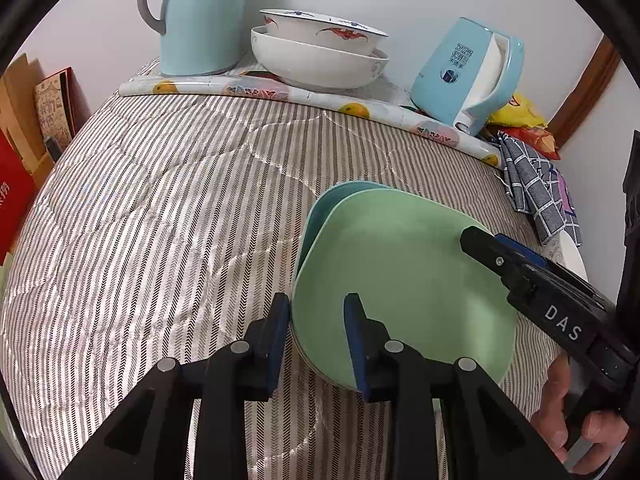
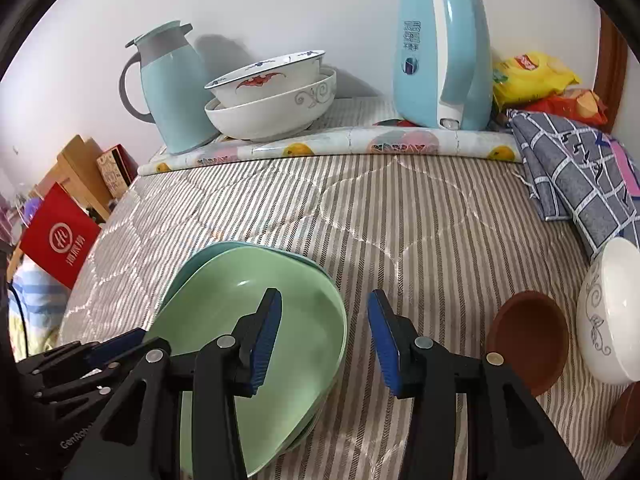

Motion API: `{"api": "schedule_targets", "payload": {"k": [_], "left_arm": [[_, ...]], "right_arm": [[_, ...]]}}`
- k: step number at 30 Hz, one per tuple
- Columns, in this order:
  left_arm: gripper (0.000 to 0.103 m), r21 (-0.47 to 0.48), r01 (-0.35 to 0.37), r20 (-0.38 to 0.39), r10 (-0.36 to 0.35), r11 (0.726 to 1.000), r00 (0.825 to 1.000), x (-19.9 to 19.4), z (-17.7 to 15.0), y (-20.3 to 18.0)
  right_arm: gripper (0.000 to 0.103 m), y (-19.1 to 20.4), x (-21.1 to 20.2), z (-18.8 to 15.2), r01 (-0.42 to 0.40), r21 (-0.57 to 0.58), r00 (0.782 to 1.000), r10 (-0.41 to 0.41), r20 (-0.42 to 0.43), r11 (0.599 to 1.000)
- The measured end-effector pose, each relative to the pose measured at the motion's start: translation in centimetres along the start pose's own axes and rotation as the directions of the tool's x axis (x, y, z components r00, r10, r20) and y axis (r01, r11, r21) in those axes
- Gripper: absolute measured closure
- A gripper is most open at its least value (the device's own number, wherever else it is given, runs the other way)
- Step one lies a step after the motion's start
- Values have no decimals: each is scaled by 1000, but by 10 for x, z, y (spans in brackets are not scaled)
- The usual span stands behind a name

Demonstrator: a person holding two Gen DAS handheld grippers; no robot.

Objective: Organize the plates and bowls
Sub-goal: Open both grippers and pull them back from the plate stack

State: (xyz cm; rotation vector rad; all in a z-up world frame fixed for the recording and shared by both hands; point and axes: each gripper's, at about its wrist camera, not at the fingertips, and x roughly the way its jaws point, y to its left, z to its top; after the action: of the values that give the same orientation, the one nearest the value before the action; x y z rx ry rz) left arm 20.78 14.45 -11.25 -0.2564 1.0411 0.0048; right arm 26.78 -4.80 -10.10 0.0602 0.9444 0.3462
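I have the plates gathered: a green plate (image 1: 400, 280) sits on top of a teal plate (image 1: 324, 208), the pair stacked on the striped quilt (image 1: 160, 220). My left gripper (image 1: 316, 344) straddles the near rim of that stack, one pad outside the edge and one over the green face, jaws parted and not pinching. My right gripper (image 2: 324, 340) stands wide and holds nothing; its left pad hangs over the green plate's right edge, its right pad over bare quilt.

I judge the plate step close to finished and the bowls as the step in hand. Two large white bowls are already nested at the back: the red-patterned bowl (image 2: 272, 76) inside the plain white bowl (image 2: 272, 112), between the thermos jug (image 2: 176, 88) and the blue kettle (image 2: 440, 52). Loose pieces remain to my right: a brown bowl (image 2: 528, 340) tipped on its side, touching or just beside a white bowl with grey scrollwork (image 2: 608, 312), also tilted. A second brown piece (image 2: 628, 412) shows at the frame edge; I cannot tell whether it is a bowl or a saucer.

The next move calls for swinging the right gripper over to the brown bowl, closing on its rim, and turning it upright for nesting.
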Motion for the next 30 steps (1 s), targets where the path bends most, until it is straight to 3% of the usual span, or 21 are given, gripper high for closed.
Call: {"api": "schedule_targets", "payload": {"k": [9, 17, 23, 30], "left_arm": [[69, 4, 23, 22, -23, 1000, 999, -13, -4, -2], [65, 3, 38, 21, -38, 999, 999, -14, -7, -6], [64, 0, 36, 29, -36, 999, 999, -17, -6, -5], [64, 15, 37, 46, -38, 999, 998, -24, -6, -12]], "right_arm": [[59, -9, -26, -21, 4, 22, 1000, -4, -4, 1000], [80, -5, -24, -41, -33, 29, 999, 33, -21, 999], [81, 2, -8, -36, 0, -2, 999, 0, -47, 1000], [80, -2, -27, -33, -2, 4, 1000, 2, -15, 1000]]}}
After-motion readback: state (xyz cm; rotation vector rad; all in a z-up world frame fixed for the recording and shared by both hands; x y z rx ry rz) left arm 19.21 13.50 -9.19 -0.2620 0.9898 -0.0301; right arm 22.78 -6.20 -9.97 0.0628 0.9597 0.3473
